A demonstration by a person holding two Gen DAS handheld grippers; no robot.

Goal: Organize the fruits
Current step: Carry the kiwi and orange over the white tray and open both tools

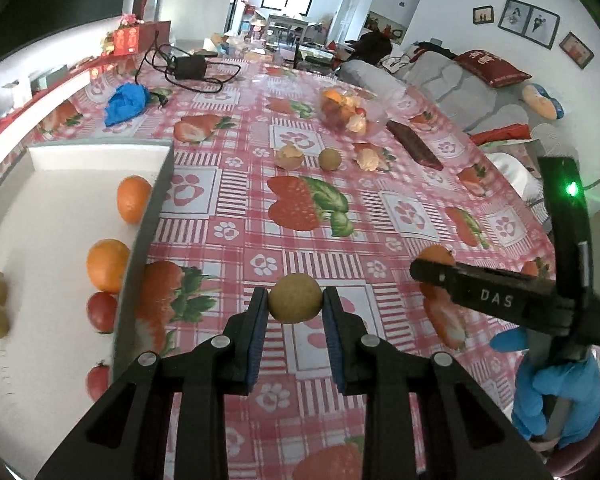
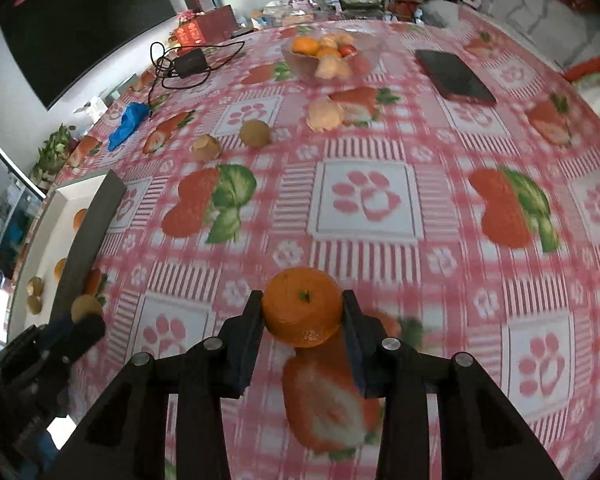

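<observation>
A glossy plastic tablecloth (image 2: 380,152) lies under a clear glass bowl (image 2: 300,62) and a matt white tray (image 1: 60,200).

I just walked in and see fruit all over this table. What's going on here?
A person in blue gloves is sorting fruit with a hand-held gripper in each hand. The left gripper is clamped on a small brown round fruit, the right gripper on an orange. A white tray at the left already holds oranges, tomatoes and small brown fruits. More fruit waits in a clear bowl and loose on the tablecloth.

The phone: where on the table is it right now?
In the right wrist view the phone lies flat on the tablecloth at upper right, just right of the glass fruit bowl, far beyond the held orange.
</observation>
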